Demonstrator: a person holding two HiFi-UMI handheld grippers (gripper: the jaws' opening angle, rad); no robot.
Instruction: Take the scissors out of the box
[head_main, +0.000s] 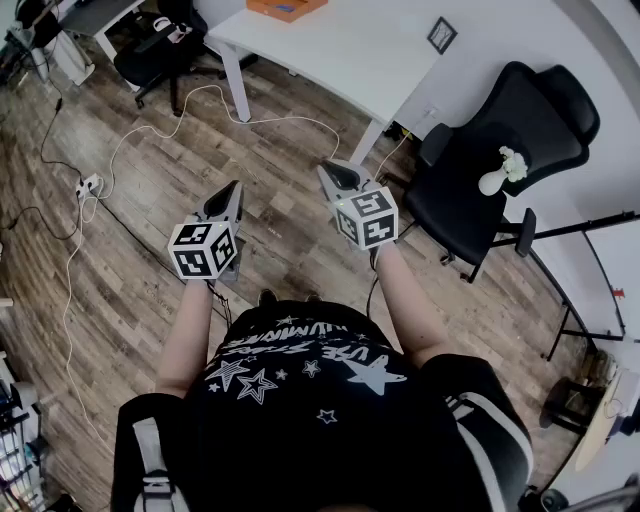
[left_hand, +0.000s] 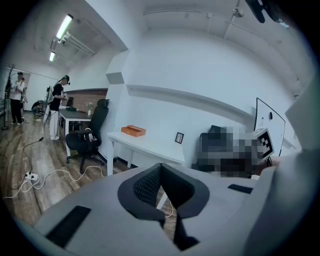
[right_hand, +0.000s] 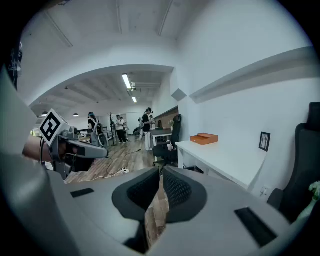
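Note:
An orange box (head_main: 285, 8) lies at the far end of the white table (head_main: 340, 50); it also shows in the left gripper view (left_hand: 133, 131) and the right gripper view (right_hand: 203, 138). No scissors are visible. I hold both grippers in the air over the wooden floor, well short of the table. My left gripper (head_main: 230, 192) is shut with nothing in it, its jaw tips touching (left_hand: 160, 166). To its right, my right gripper (head_main: 336, 172) is shut and empty as well (right_hand: 161, 173).
A black office chair (head_main: 500, 150) with a small white object (head_main: 497, 176) on its seat stands right of the table. A second black chair (head_main: 160, 50) is at the table's left. White cables and a power strip (head_main: 88, 185) lie on the floor. A small framed picture (head_main: 441, 34) stands on the table. People stand far back (right_hand: 120, 128).

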